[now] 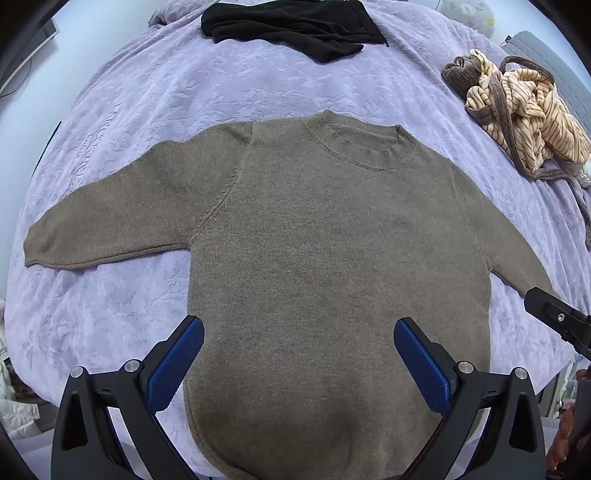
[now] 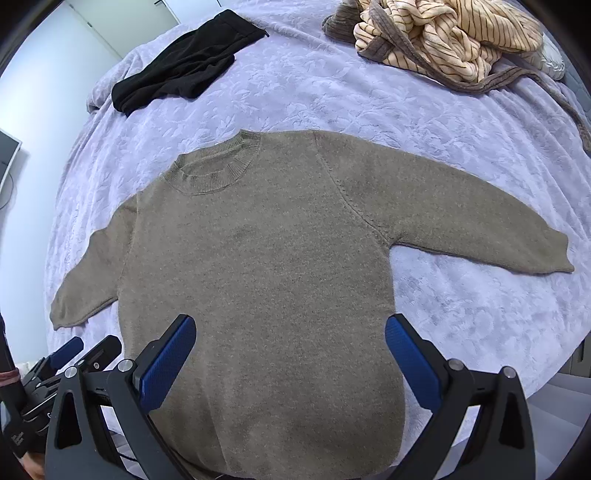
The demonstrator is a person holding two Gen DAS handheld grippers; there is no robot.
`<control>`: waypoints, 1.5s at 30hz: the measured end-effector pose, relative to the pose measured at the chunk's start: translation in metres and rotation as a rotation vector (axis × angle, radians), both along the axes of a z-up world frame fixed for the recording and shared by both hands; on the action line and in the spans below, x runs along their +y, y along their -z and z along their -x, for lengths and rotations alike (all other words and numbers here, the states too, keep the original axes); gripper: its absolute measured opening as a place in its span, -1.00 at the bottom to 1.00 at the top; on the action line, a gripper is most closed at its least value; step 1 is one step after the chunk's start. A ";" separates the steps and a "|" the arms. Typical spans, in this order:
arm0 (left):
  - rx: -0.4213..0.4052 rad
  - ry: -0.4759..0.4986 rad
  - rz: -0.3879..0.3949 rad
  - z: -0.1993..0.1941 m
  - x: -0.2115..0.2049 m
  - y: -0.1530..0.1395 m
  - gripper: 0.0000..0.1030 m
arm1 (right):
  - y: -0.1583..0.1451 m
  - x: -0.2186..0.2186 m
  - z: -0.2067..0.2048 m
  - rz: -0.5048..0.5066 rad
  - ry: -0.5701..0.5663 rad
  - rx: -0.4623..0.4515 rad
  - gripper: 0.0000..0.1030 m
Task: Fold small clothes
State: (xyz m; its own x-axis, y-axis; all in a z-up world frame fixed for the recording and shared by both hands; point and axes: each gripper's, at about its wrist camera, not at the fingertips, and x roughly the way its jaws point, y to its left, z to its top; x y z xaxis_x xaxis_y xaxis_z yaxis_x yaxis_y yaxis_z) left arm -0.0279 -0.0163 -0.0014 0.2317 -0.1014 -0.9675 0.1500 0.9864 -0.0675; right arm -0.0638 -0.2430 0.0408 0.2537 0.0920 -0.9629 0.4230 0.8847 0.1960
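Lying flat on the lavender bed cover [image 1: 155,92], the brown sweater [image 1: 332,240] has both sleeves spread out. Above its hem, the left hand-held gripper [image 1: 299,350] and right hand-held gripper [image 2: 290,347] hang spread wide, holding nothing. Black garment [image 1: 295,22] and striped garment [image 1: 524,114] lie beyond.

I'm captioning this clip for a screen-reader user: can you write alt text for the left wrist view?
A brown knit sweater lies flat, sleeves spread, on a lilac bedspread, with the open, empty left gripper above its hem. A black garment lies beyond the collar, a striped garment is bunched at the far right, and the right gripper shows at the right edge.
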 end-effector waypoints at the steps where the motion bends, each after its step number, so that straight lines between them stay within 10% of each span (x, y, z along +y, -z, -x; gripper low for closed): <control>1: 0.002 0.000 0.001 0.001 0.000 0.001 1.00 | 0.000 0.000 0.000 0.002 -0.001 0.002 0.99; 45: 0.034 -0.019 0.011 -0.002 0.011 0.012 1.00 | 0.011 0.020 -0.010 0.056 -0.065 0.028 0.99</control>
State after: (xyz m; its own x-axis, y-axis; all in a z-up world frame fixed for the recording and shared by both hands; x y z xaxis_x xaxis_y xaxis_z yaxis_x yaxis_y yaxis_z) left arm -0.0255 -0.0053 -0.0134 0.2010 -0.1074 -0.9737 0.1284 0.9883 -0.0825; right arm -0.0540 -0.2228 0.0301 0.2219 0.0534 -0.9736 0.3693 0.9195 0.1346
